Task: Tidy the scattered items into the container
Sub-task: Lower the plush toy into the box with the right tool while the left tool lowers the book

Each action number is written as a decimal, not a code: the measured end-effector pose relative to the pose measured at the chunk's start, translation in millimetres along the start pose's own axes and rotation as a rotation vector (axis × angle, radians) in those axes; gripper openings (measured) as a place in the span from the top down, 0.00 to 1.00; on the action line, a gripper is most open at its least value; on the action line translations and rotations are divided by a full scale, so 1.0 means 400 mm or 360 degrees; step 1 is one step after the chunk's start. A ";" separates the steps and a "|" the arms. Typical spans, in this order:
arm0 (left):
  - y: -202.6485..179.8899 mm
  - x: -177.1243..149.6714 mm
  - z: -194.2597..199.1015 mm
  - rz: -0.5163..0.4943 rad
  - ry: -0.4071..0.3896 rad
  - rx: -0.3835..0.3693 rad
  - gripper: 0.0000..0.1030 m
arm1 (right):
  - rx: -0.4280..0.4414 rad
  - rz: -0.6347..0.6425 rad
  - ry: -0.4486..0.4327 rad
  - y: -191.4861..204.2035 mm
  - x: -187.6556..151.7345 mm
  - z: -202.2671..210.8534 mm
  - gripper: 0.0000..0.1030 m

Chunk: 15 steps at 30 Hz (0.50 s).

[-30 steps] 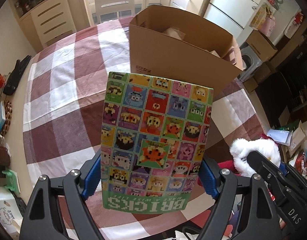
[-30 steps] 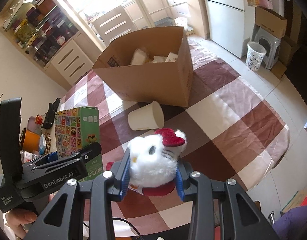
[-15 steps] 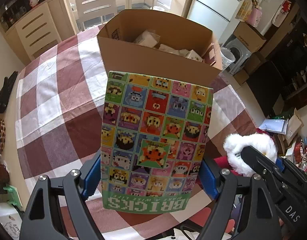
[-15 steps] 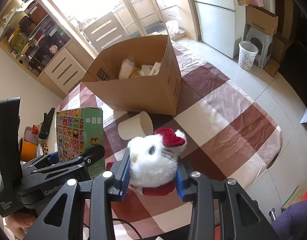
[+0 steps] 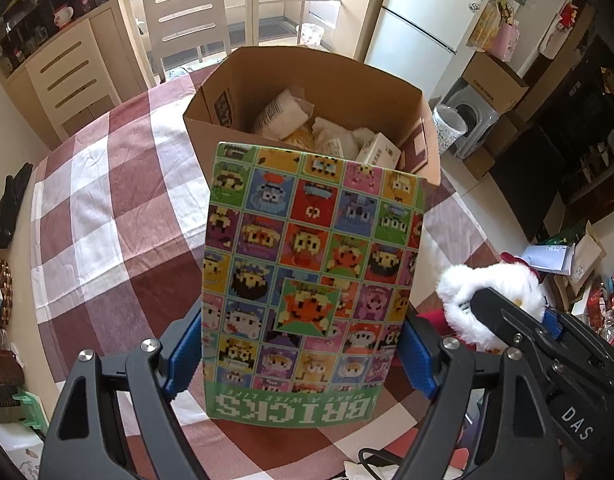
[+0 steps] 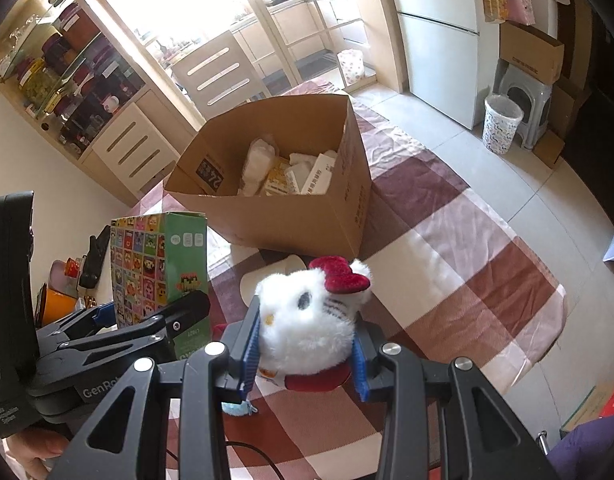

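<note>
Here our left gripper [image 5: 303,354] pinches one bricks box [image 5: 307,276], our right gripper [image 6: 305,354] one plush [image 6: 307,320]; one carton [image 6: 283,216] stands at twelve o'clock. Only the right view shows one cup [image 6: 273,274].

An open-topped cardboard box [image 6: 291,220] stands on the checked tablecloth [image 6: 447,272], partly filled with packets [image 6: 291,176], with room above them. A paper cup [image 6: 275,276] lies just before its near wall. Cloth right of the box is bare.

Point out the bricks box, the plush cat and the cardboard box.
bricks box [image 5: 307,280], left wrist view, middle of its printed front.
plush cat [image 6: 307,328], right wrist view, white face.
cardboard box [image 6: 291,220], right wrist view, near outer wall.
</note>
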<state>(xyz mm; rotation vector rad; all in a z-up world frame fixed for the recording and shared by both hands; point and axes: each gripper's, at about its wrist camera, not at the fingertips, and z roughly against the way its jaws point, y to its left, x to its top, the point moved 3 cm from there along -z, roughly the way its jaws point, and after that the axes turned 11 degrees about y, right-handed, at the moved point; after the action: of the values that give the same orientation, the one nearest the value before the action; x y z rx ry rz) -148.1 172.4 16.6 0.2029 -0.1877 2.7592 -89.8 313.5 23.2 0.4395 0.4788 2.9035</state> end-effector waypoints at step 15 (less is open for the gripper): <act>0.052 0.065 0.007 0.0029 -0.0014 0.0020 0.18 | 0.0009 0.0108 0.0012 0.068 0.084 -0.033 0.64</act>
<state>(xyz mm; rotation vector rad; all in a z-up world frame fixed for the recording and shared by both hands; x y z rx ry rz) -179.3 161.5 21.5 0.2179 -0.1753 2.7784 -128.7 291.1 29.1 0.4543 0.4828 2.9708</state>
